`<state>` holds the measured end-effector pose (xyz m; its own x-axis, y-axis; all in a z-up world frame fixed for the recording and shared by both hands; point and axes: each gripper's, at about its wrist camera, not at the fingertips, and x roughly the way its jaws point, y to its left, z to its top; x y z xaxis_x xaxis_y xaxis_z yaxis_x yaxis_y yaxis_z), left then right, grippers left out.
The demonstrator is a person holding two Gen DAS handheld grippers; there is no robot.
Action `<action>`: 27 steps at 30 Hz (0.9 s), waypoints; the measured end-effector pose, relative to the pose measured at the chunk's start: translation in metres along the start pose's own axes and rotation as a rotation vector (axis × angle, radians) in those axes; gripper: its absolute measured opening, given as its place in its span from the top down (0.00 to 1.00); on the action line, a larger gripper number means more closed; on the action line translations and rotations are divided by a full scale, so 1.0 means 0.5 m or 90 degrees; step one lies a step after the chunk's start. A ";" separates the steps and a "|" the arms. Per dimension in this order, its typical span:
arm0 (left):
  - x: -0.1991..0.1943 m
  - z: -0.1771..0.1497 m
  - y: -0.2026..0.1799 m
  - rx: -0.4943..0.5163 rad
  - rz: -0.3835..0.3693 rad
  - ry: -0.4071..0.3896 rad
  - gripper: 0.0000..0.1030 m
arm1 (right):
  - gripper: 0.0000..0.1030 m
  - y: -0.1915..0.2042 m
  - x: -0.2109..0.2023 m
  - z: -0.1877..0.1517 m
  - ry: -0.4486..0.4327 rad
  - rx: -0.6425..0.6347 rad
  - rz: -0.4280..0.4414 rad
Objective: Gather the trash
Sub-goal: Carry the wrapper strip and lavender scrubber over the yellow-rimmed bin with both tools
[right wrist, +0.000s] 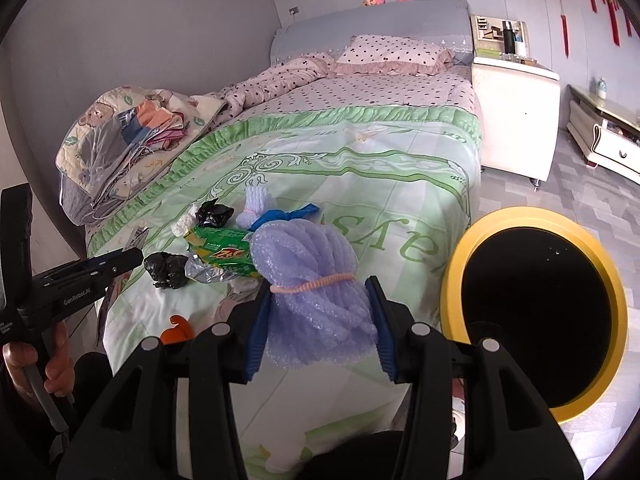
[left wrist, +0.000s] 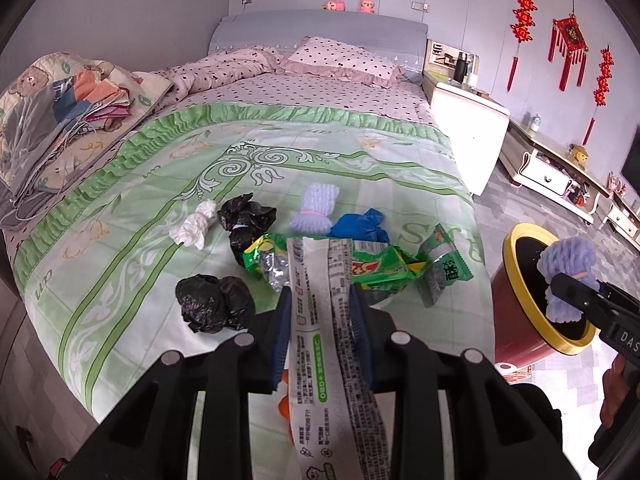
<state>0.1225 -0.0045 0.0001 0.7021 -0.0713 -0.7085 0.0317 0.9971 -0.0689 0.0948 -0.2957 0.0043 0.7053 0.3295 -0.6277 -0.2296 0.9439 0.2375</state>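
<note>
My left gripper [left wrist: 320, 300] is shut on a long white printed wrapper [left wrist: 316, 320] above the green bedspread [left wrist: 140, 208]. My right gripper [right wrist: 318, 296] is shut on a purple foam net bundle [right wrist: 312, 280], held beside a red bin with a yellow rim [right wrist: 452, 280]; in the left wrist view the bundle [left wrist: 566, 276] hangs over the bin [left wrist: 516, 300]. On the bed lie a green snack bag [left wrist: 376, 268], a green sachet [left wrist: 444, 268], two black crumpled bags [left wrist: 214, 302] [left wrist: 246, 218], a white tissue [left wrist: 196, 224], a second purple foam net [left wrist: 316, 210] and a blue bag [left wrist: 360, 226].
A folded quilt with clothes [left wrist: 60, 112] lies at the bed's left. A white nightstand [left wrist: 468, 124] and a low cabinet [left wrist: 560, 172] stand to the right on the tiled floor. An orange scrap [right wrist: 176, 330] lies near the bed's front edge.
</note>
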 end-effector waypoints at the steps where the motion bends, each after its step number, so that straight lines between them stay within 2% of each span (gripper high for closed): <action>1: 0.004 0.004 -0.009 0.003 -0.005 0.001 0.74 | 0.58 -0.009 -0.007 0.002 -0.004 0.002 -0.004; 21: 0.057 0.095 -0.266 0.099 -0.124 -0.006 0.74 | 0.58 -0.236 -0.119 0.018 -0.043 0.088 -0.098; 27: 0.083 0.108 -0.336 0.118 -0.155 0.001 0.74 | 0.58 -0.282 -0.137 0.029 -0.053 0.108 -0.120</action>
<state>0.1847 -0.1734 0.0200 0.6568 -0.3090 -0.6878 0.3281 0.9384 -0.1083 0.0887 -0.4517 0.0247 0.7790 0.1389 -0.6114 0.0218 0.9686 0.2478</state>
